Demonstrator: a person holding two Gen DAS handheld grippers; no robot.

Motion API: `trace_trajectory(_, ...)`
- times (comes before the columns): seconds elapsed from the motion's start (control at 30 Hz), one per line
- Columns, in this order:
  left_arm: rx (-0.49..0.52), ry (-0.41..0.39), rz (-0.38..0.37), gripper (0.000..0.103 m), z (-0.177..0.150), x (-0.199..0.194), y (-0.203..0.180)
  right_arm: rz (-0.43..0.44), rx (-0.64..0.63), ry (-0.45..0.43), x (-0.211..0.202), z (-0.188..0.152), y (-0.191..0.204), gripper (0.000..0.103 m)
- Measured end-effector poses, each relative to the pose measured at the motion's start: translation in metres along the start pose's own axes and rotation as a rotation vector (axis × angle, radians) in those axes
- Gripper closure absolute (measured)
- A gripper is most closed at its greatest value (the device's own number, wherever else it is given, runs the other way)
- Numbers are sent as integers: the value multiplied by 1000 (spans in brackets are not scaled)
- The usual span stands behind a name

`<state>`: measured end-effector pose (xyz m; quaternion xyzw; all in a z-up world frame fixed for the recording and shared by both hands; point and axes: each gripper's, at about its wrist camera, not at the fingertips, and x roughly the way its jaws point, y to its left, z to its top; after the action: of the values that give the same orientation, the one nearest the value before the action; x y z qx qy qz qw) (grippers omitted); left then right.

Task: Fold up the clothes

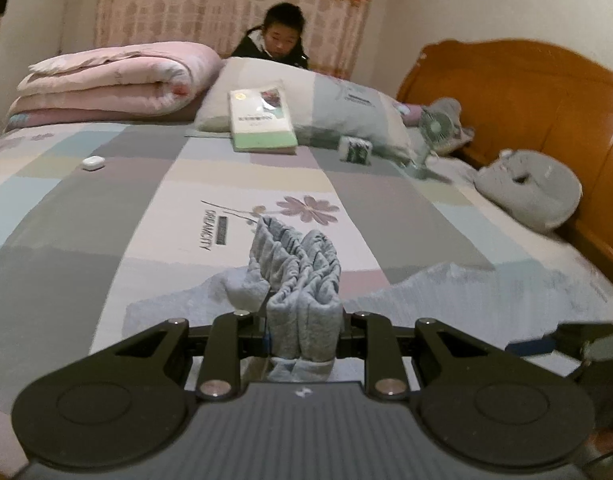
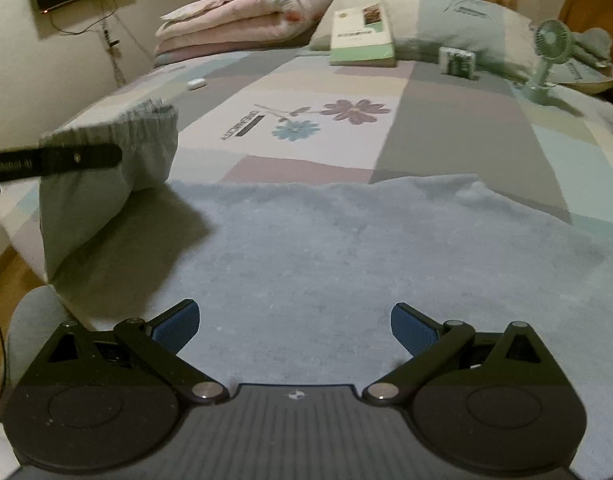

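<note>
1. The left tool (image 1: pixel 304 330) is clenched on a bunched, gathered edge of the light grey garment (image 2: pixel 346 248), lifting that part off the bed (image 1: pixel 86 200).
2. The right tool (image 2: pixel 294 328) is released, its blue pads (image 2: pixel 174 326) spread wide apart above the flat part of the garment, gripping nothing.
3. The garment lies spread across the near edge of the bed, with its raised part toward the near left corner.
4. Along the far edge lie a folded pink quilt (image 1: pixel 106 84), a pillow (image 1: pixel 346 108) with a book (image 1: pixel 260 120) leaning on it, and a small fan (image 2: pixel 548 58).
5. A small white case (image 1: pixel 92 163) sits near the left edge.
</note>
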<state>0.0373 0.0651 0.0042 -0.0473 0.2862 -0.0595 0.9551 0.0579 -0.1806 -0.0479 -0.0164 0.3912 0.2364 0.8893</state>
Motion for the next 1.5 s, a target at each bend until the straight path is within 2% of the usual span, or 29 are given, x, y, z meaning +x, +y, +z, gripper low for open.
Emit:
trace_trajectory(0.23, 148, 66, 27, 80, -22, 23, -28, -33, 9, -28, -6, 1, 3, 0)
trace_trajectory(0.47, 293, 91, 62, 79, -40, 30, -50, -37, 41, -28, -5, 2, 3, 0)
trace_trajectory(0.6, 341, 131, 46, 68, -44, 37, -57, -35, 63, -28, -5, 2, 0, 0)
trace_trajectory(0.7, 386, 145, -4, 59, -44, 33, -64, -38, 72, -28, -6, 2, -2, 0)
trace_trajectory(0.77, 401, 149, -115, 56, -41, 21, -64, -40, 74, -31, -8, 1, -3, 0)
trace_trajectory(0.8, 394, 155, -179, 55, -36, 13, -61, -41, 78, -33, -8, 1, -4, 0)
trace_trajectory(0.9, 395, 132, -209, 52, -19, -5, -39, -38, 93, -39, -11, 1, -7, 0)
trace_trajectory(0.93, 408, 120, -174, 52, -13, -7, -29, -33, 96, -40, -11, 1, -8, 0)
trace_trajectory(1.0, 442, 104, -51, 51, -1, -2, -6, -32, 98, -44, -12, 0, -7, 0)
trace_trajectory(1.07, 437, 126, 44, 53, 8, 16, 20, -27, 98, -44, -12, 0, -5, 0)
trace_trajectory(1.17, 367, 193, 60, 57, 8, 48, 50, -17, 98, -42, -11, -1, -1, 0)
trace_trajectory(1.37, 267, 320, -37, 57, -22, 84, 61, -23, 94, -31, -14, -2, 3, 0)
trace_trajectory(1.43, 291, 345, -66, 56, -18, 75, 56, -26, 93, -27, -14, -2, 3, 0)
trace_trajectory(1.5, 325, 315, -85, 53, -15, 55, 53, -25, 96, -23, -13, -2, 3, 0)
